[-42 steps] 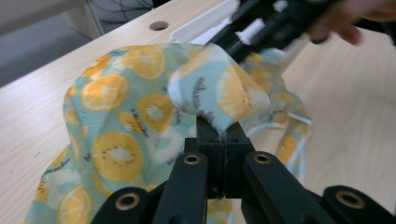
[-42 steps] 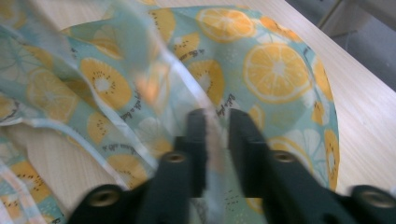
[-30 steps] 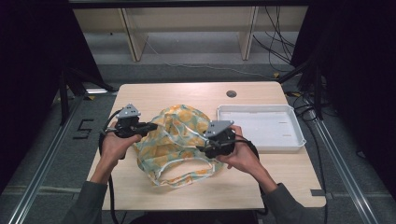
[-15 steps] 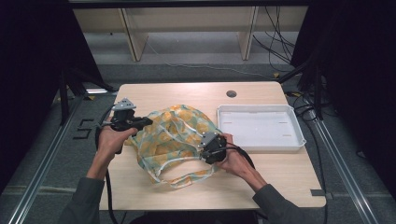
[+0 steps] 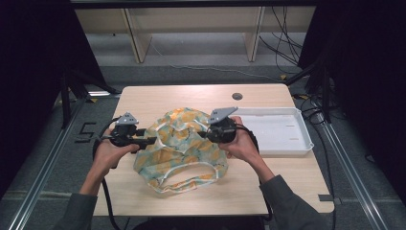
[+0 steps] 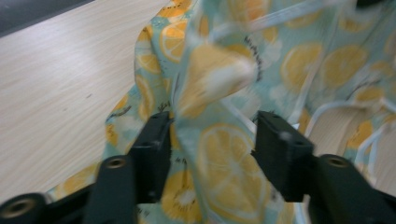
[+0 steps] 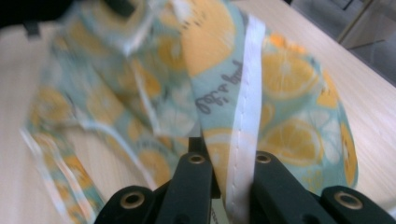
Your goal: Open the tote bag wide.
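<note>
Lying crumpled mid-worktop [image 5: 143, 98]: lemon-print fabric bag [image 5: 184, 151], light, limp, likely slipping and bunching; best taken at white-trimmed edge. Right tongs [image 7: 224, 161] clenching on trim, having just been closing. Left tongs [image 6: 210, 140] just been opening, straddling cloth, released. White tray [image 5: 301, 143] beside.

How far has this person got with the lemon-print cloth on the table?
Early on, it seems. Done: the right gripper has clamped the white-trimmed edge of the cloth. In hand: the left gripper has just opened, fabric loose between its jaws. Left: the cloth lies crumpled, the white tray empty.
</note>
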A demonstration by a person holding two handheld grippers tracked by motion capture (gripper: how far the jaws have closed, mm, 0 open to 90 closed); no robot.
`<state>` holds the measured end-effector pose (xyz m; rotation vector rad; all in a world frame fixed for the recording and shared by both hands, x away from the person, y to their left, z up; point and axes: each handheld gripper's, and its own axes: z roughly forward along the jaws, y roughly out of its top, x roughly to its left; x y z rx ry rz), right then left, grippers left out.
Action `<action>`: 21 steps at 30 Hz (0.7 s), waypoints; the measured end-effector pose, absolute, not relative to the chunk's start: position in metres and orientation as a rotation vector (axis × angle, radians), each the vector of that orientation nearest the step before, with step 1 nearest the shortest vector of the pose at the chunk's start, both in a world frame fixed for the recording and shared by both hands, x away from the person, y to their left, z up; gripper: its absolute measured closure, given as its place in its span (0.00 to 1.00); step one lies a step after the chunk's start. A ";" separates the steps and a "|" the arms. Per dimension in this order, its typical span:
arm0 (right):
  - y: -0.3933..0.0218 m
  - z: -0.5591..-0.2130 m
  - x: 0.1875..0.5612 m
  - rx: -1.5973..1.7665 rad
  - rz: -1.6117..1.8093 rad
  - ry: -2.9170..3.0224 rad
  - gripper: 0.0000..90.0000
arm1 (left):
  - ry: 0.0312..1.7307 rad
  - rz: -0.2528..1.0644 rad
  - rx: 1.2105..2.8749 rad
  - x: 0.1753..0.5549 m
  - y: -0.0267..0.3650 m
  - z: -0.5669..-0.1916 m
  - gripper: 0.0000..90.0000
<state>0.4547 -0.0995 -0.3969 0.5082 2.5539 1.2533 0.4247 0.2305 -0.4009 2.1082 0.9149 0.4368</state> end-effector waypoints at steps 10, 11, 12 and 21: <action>-0.087 -0.363 0.486 0.643 1.487 2.537 1.00 | 0.840 0.599 2.221 0.374 0.216 -0.393 0.29; -0.086 -0.361 0.488 0.620 1.482 2.531 1.00 | 0.843 0.601 2.255 0.376 0.211 -0.402 0.27; -0.085 -0.360 0.487 0.646 1.497 2.533 1.00 | 0.845 0.604 2.272 0.380 0.208 -0.411 0.27; -0.087 -0.369 0.506 0.717 1.379 2.520 0.96 | 0.751 0.645 2.197 0.416 0.196 -0.405 0.98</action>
